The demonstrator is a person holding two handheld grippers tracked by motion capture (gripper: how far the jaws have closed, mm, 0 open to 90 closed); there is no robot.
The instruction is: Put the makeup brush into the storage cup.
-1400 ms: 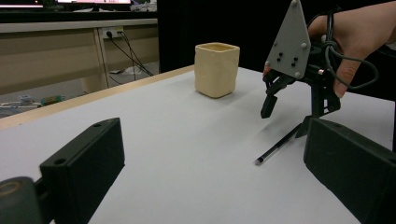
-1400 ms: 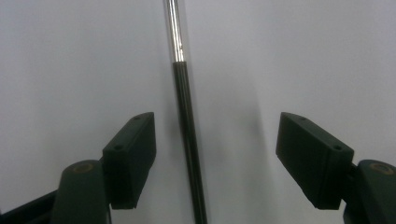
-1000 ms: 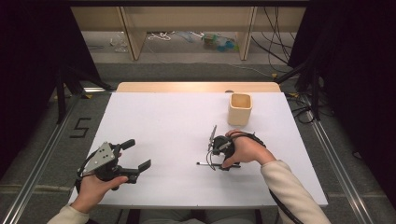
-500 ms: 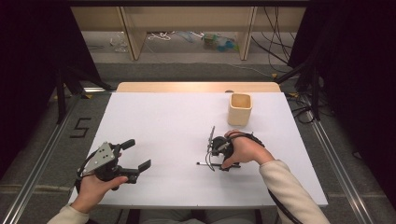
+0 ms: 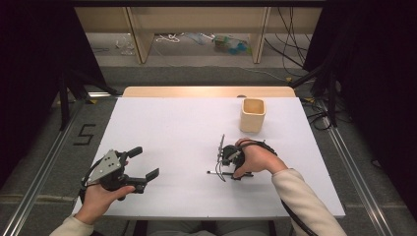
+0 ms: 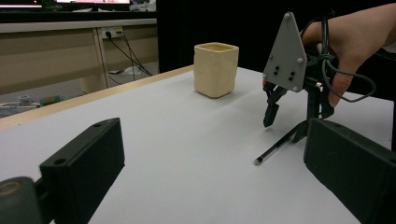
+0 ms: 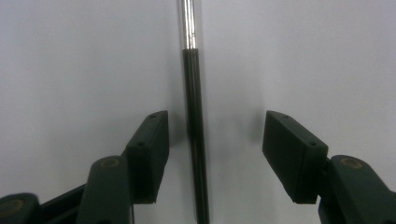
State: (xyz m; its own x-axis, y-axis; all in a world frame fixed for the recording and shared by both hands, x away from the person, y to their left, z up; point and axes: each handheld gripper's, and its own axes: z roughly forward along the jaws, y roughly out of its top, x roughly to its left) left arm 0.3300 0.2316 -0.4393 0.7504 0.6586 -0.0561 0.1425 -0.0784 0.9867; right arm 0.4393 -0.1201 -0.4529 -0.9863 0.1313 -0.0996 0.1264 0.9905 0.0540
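While the right claw hangs over the tabletop with its jaws spread and just closing in on either side of the pen, not yet pinching it, the pen lies flat between them, its long axis running along the jaws, silver end pointing away.

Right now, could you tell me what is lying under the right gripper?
A black pen with a silver section lies on the white table between the right gripper's open jaws, which have just been closing. Its near end is hidden.
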